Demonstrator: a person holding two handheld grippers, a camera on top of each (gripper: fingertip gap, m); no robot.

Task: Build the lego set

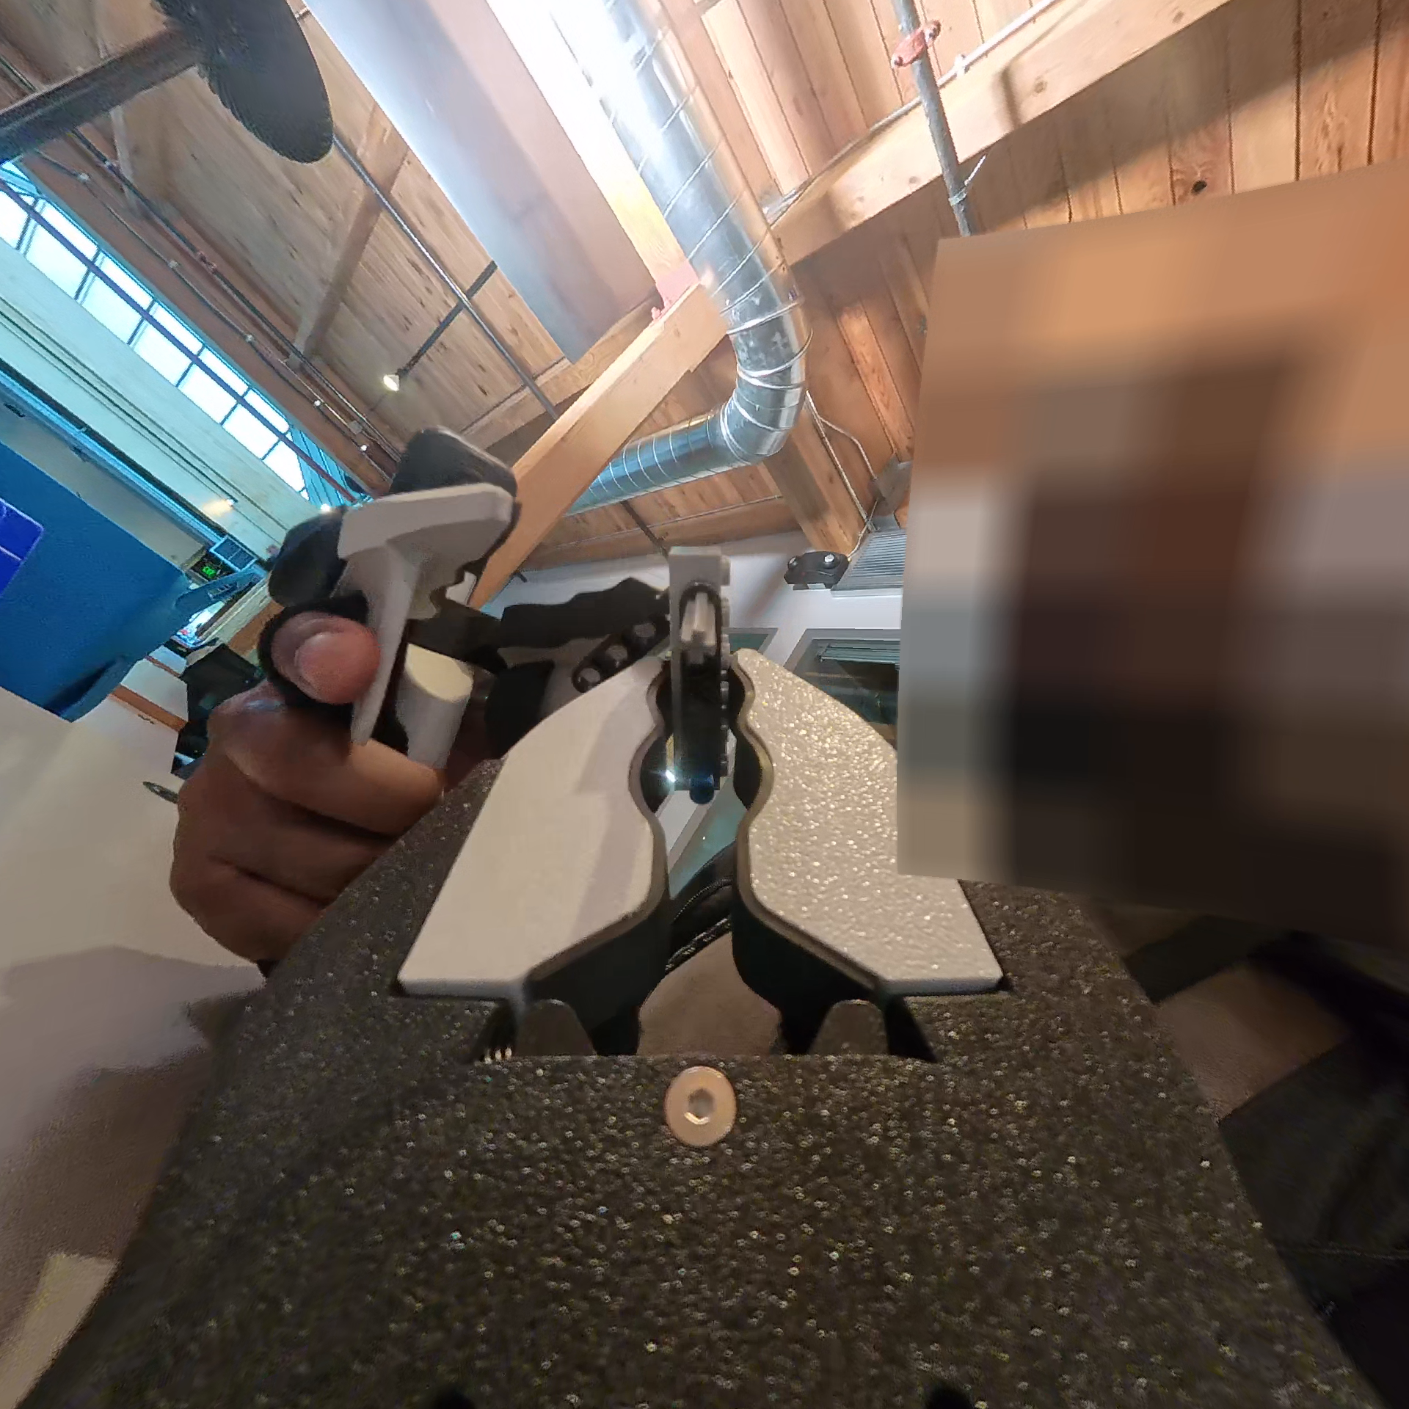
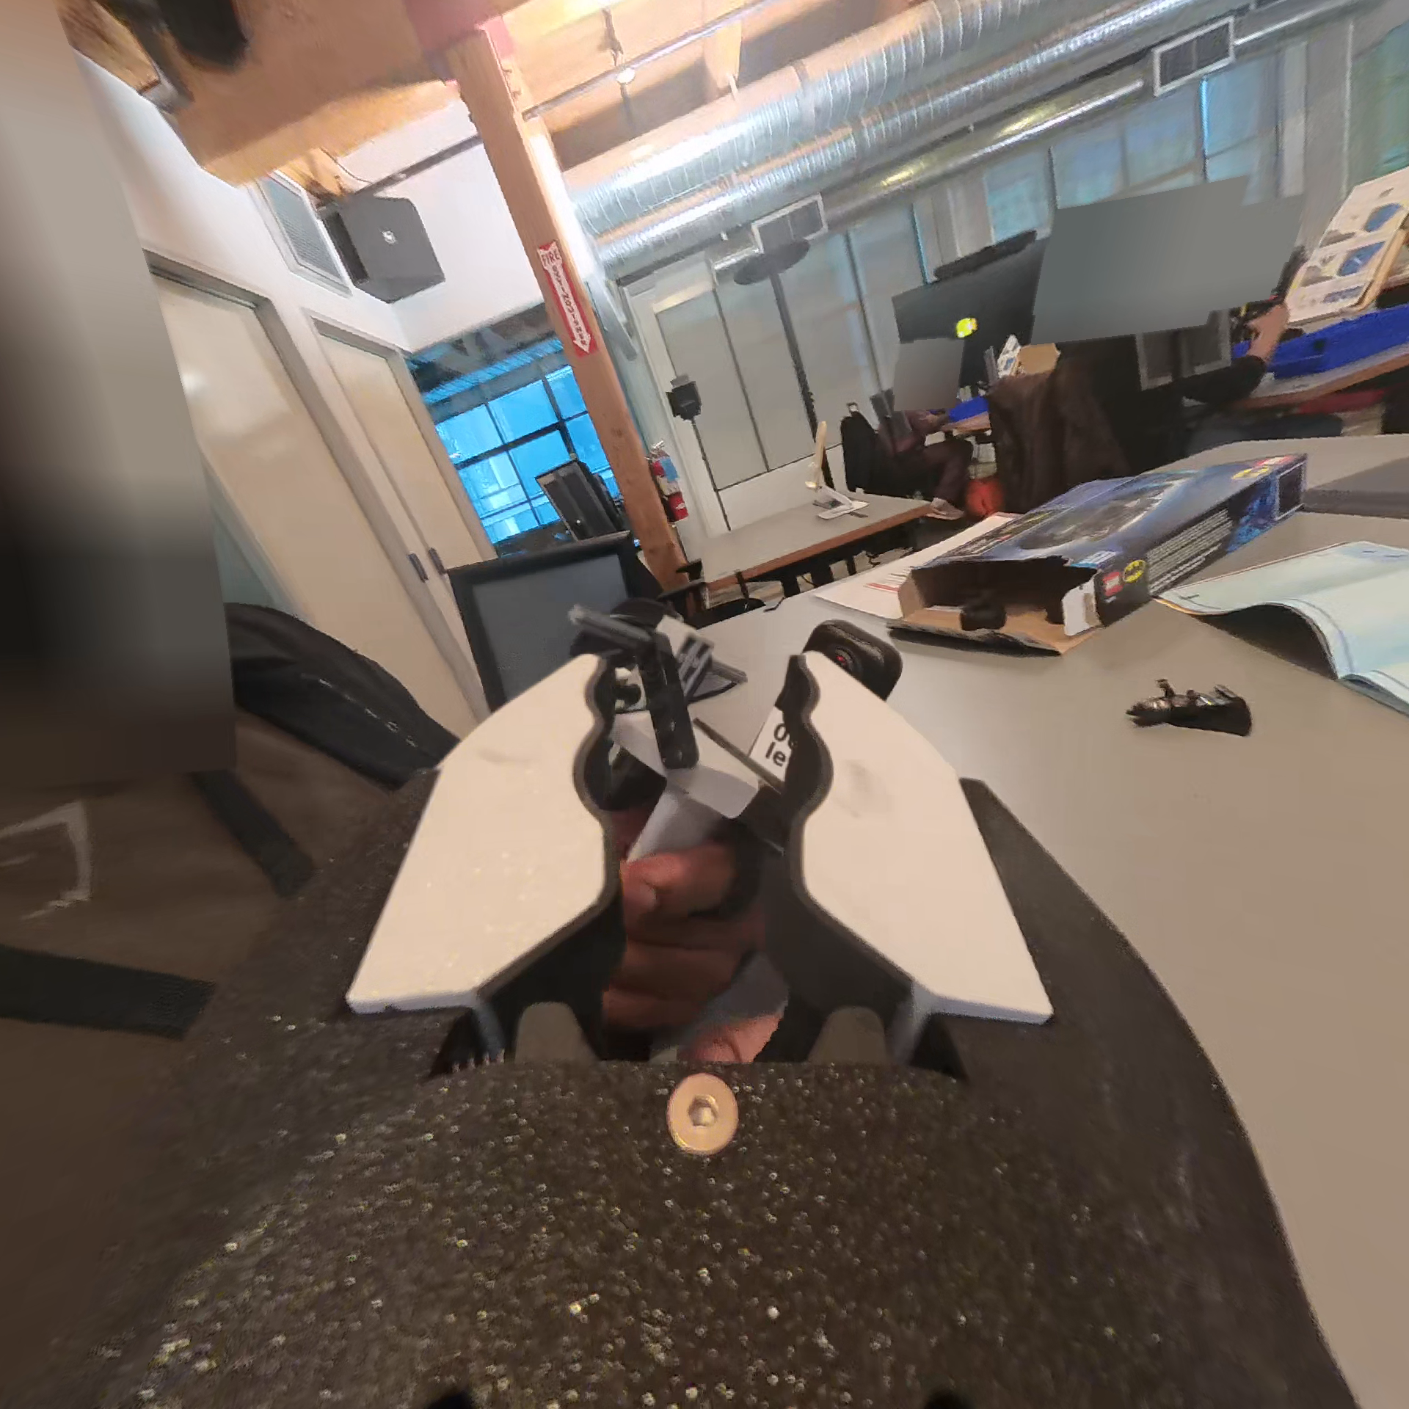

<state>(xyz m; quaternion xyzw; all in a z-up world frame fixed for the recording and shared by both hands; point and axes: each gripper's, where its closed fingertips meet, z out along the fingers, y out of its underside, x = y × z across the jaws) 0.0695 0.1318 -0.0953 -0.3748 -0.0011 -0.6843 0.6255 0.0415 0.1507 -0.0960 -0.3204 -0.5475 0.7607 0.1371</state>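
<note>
In the left wrist view, the left gripper (image 1: 695, 686) at centre frame is closed on a small black-and-grey brick assembly (image 1: 695, 633) pinched upright between its fingers, with the other gripper and the hand (image 1: 305, 800) holding it at left. In the right wrist view, the right gripper (image 2: 698, 709) at centre stands open around that same assembly (image 2: 656, 686), its pads not pressing it. A torn dark box (image 2: 1105, 549) and a small black piece (image 2: 1189, 705) lie on the grey table (image 2: 1067, 839) at right.

Bright daylight from windows (image 1: 190, 366), wide-angle edge warp, slight motion blur.
</note>
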